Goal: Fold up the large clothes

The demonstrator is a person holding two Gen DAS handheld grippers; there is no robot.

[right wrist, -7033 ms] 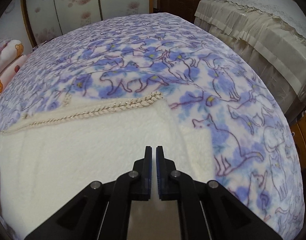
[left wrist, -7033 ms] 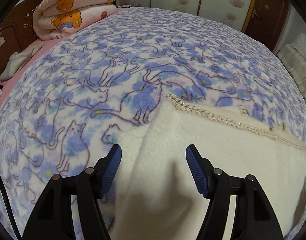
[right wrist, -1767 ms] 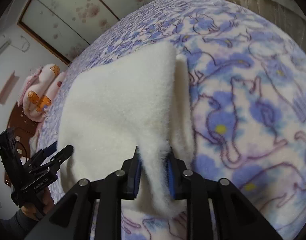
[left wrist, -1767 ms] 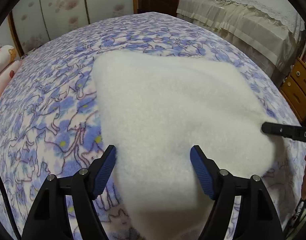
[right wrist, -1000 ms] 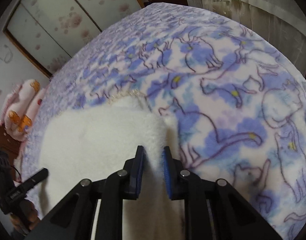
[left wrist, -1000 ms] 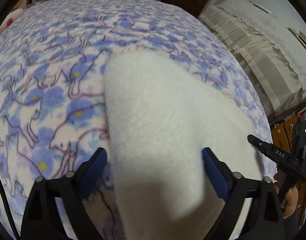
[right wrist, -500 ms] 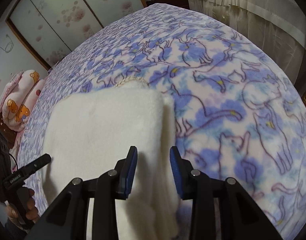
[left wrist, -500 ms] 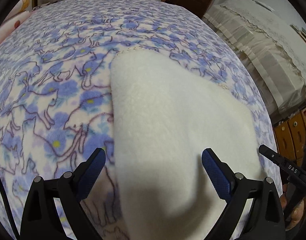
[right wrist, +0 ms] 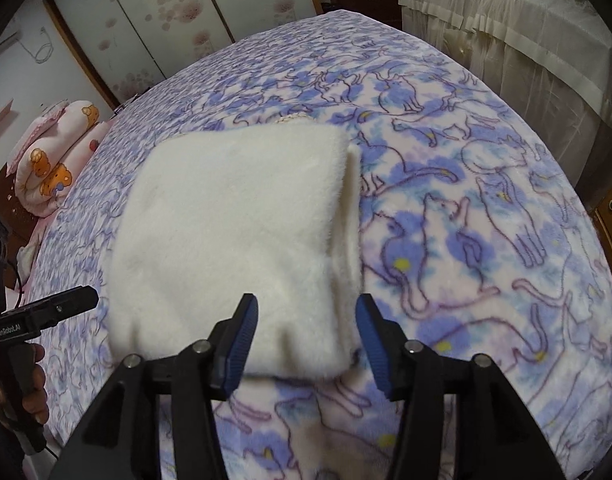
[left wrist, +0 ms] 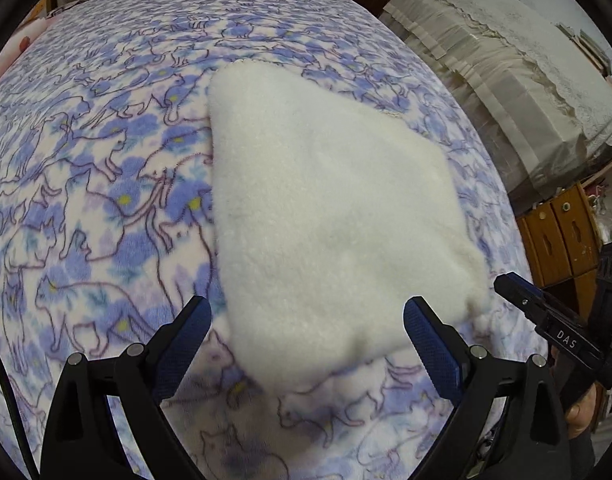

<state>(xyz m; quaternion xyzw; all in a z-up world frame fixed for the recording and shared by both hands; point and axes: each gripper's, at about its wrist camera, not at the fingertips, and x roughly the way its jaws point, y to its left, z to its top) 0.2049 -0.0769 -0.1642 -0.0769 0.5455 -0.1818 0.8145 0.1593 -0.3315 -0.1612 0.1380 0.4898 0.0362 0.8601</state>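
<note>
A white fleece garment (left wrist: 326, 208) lies folded into a thick pad on the cat-print bedspread (left wrist: 85, 184). My left gripper (left wrist: 308, 332) hovers open over its near edge, with blue pads clear of the cloth. In the right wrist view the same folded garment (right wrist: 233, 232) lies flat, one layer edge showing along its right side. My right gripper (right wrist: 306, 332) is opening above its near edge and its pads do not press on the fleece. Each view catches the other gripper at its side: the right gripper (left wrist: 546, 320) and the left gripper (right wrist: 45, 312), each held by a hand.
A rolled pink quilt with bear prints (right wrist: 53, 160) lies at the head of the bed. A second bed with a cream lace cover (left wrist: 526, 72) stands close by, with wooden drawers (left wrist: 562, 232) beyond the bed's edge. Sliding floral wardrobe doors (right wrist: 165, 12) line the far wall.
My right gripper let go of the fleece fold and spread its jaws. Both grippers drew back and rose, so the folded garment now lies farther off and whole in view.
</note>
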